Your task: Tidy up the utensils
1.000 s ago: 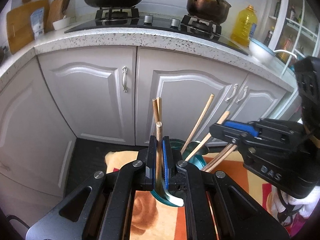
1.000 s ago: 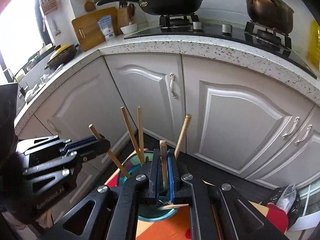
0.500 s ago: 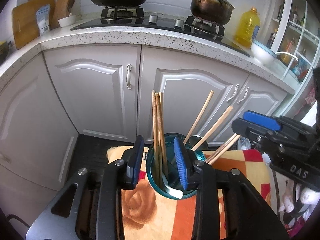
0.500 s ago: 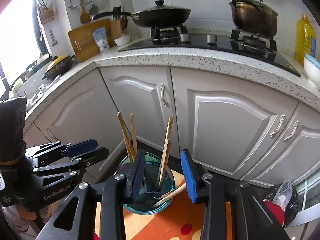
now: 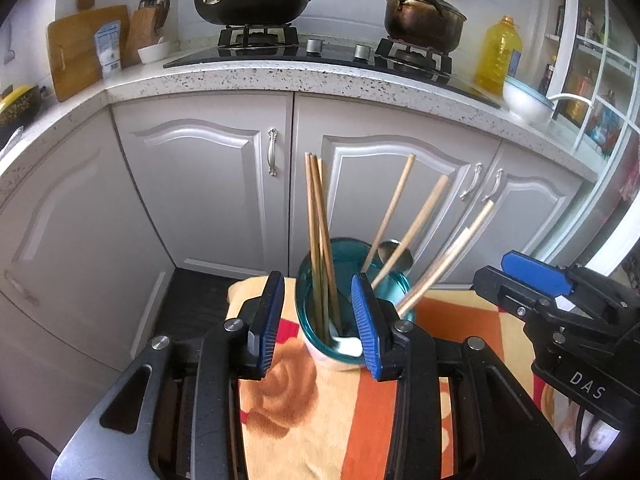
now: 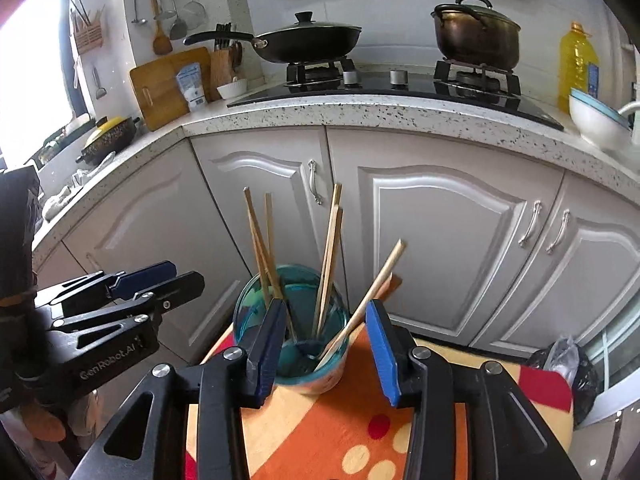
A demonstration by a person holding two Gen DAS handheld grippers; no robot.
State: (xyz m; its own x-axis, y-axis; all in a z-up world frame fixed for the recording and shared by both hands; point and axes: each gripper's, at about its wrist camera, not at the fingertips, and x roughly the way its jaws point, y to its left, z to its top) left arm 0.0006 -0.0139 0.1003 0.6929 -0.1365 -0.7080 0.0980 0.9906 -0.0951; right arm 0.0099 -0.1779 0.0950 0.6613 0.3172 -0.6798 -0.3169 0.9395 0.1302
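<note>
Chopsticks (image 5: 320, 236) released into cup (image 5: 310, 332); left tool (image 5: 318, 330), right tool (image 6: 326, 354) now open, empty.

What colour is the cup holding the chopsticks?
Translucent teal-blue cup, whitish near its base; the right wrist view shows it best.

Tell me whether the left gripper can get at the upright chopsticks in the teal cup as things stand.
Probably yes. The left gripper is open and empty, the upright chopsticks stand just ahead between its pads, and the right gripper sits off to the side of the teal cup.
</note>
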